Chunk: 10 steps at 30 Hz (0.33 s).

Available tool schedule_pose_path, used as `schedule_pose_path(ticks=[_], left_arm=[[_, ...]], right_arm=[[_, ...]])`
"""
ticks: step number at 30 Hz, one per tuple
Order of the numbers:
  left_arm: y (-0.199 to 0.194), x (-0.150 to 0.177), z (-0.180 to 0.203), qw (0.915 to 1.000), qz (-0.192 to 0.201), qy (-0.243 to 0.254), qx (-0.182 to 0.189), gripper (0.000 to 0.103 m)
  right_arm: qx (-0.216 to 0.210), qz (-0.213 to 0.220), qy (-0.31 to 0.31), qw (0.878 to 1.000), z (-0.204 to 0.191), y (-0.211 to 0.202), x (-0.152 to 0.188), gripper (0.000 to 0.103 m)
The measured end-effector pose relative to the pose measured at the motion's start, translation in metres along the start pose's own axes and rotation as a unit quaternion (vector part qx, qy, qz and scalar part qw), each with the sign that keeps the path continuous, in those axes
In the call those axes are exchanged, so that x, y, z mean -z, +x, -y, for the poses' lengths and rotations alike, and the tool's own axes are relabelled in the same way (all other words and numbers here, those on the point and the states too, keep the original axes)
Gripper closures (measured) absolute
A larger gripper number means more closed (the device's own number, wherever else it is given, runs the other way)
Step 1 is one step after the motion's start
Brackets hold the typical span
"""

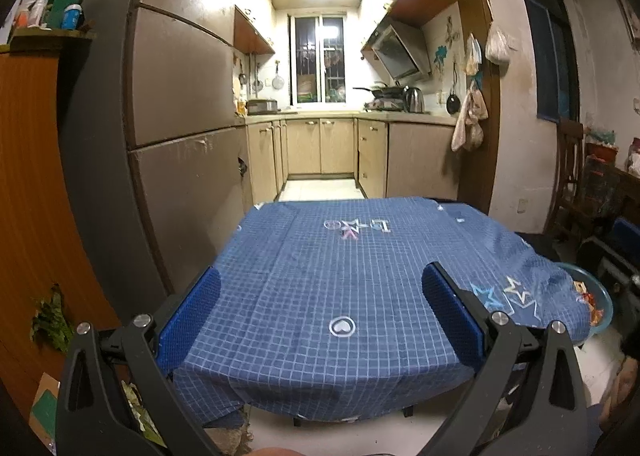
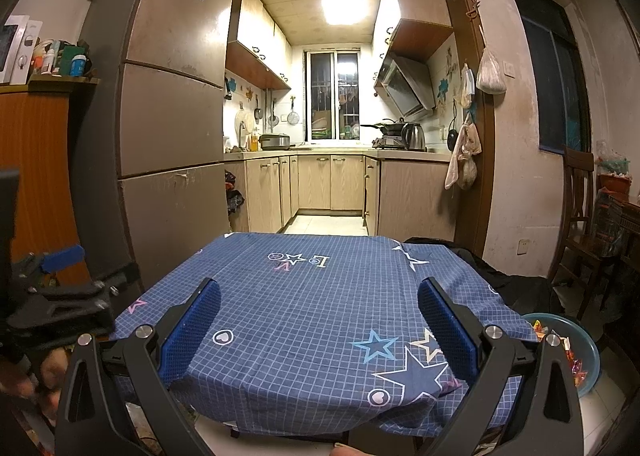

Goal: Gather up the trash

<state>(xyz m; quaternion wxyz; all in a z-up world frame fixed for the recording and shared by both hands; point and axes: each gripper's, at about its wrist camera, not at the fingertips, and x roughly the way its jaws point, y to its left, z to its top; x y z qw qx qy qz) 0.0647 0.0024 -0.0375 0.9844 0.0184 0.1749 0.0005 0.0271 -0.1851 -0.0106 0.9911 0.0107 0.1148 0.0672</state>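
Jaws of both grippers spreading wide, gripping nothing, hovering over near edge of blue checked tablecloth [image 2: 304, 308]. Teal basin [image 2: 588, 348] sitting low off right side of right gripper [image 2: 319, 330], holding bright wrappers [image 2: 576, 364]. Left gripper [image 1: 321, 314] lying farther away. Right arm looking nearer for reach.
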Motion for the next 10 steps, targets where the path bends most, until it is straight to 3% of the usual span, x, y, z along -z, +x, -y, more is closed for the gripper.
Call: schedule_pose_path(ticks=[3,5,7,10], left_arm=[[0.005,0.003,0.001,0.9999,-0.011,-0.009,0.005,0.006],[0.022,0.005,0.002,0.9993,-0.036,0.001,0.008,0.006],[0.032,0.004,-0.004,0.9982,-0.055,-0.021,0.015,0.006],[0.027,0.001,0.0,0.999,-0.041,-0.011,0.01,0.006]], right_arm=[[0.002,0.001,-0.004,1.0,0.001,-0.005,0.002,0.005],[0.007,-0.002,-0.006,1.0,0.004,-0.004,0.005,0.005],[0.009,-0.012,0.0,1.0,0.008,0.001,0.005,0.005],[0.012,-0.006,0.002,1.0,0.012,-0.003,0.004,0.005]])
